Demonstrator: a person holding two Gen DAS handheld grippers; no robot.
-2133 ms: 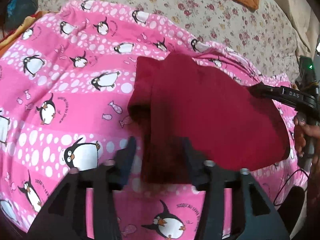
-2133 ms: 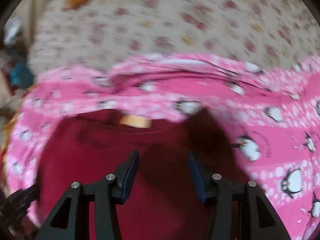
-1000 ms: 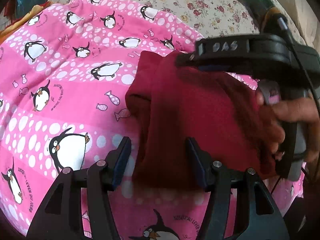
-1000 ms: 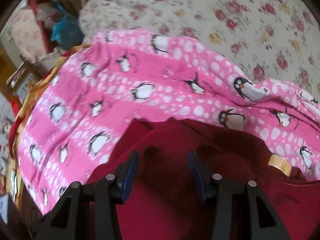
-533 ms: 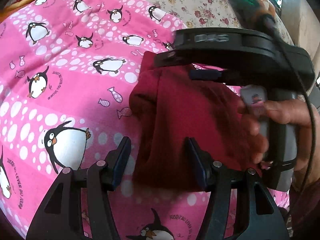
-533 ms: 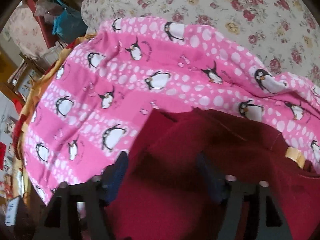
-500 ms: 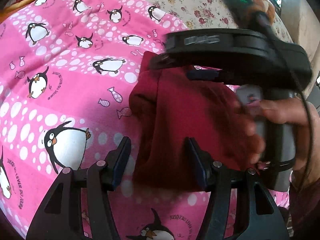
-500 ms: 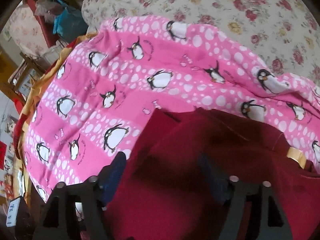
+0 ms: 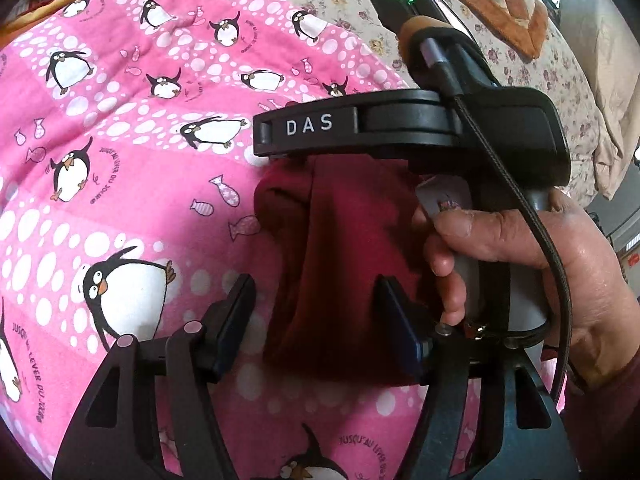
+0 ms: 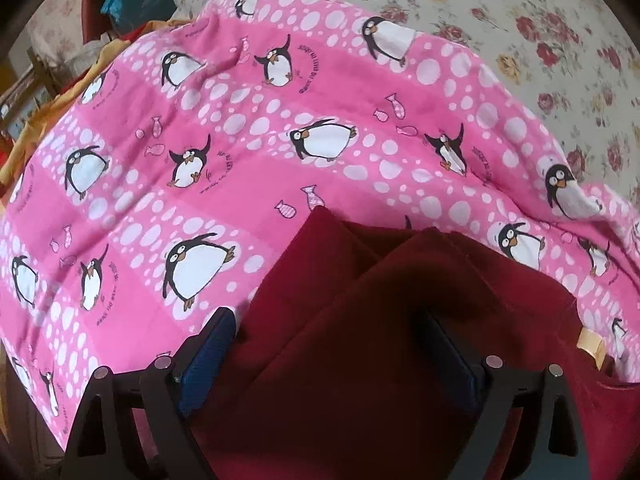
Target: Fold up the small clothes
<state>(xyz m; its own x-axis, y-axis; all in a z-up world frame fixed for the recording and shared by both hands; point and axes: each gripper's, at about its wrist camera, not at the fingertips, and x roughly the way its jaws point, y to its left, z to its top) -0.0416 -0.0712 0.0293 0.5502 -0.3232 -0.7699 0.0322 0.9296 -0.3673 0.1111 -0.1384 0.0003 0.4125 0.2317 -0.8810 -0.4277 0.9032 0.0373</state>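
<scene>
Left wrist view: wide pink penguin blanket (image 9: 120,184) at left, bare. Left gripper (image 9: 316,320) spread wide, near edge of dark red garment (image 9: 348,248) between fingers. Right gripper (image 10: 332,344) likewise wide, over folded garment, held by right hand (image 9: 520,248). Floral bedcover (image 10: 540,20) beyond.

The garment (image 9: 352,240) is a plain dark maroon with a small yellow-tan label (image 10: 591,342) at its 3 o'clock edge in the right wrist view. It lies on a bright pink blanket (image 9: 132,184) patterned with black-and-white penguins, white dots and small pale fish, and from 12 to 2 o'clock beyond that shows a cream bedcover (image 10: 520,8) printed with small red roses. The right gripper (image 10: 332,344) is black with blue pads (image 10: 208,348), its body in the left wrist view lettered "DAS" in white and lit by a green light at 1 o'clock.
</scene>
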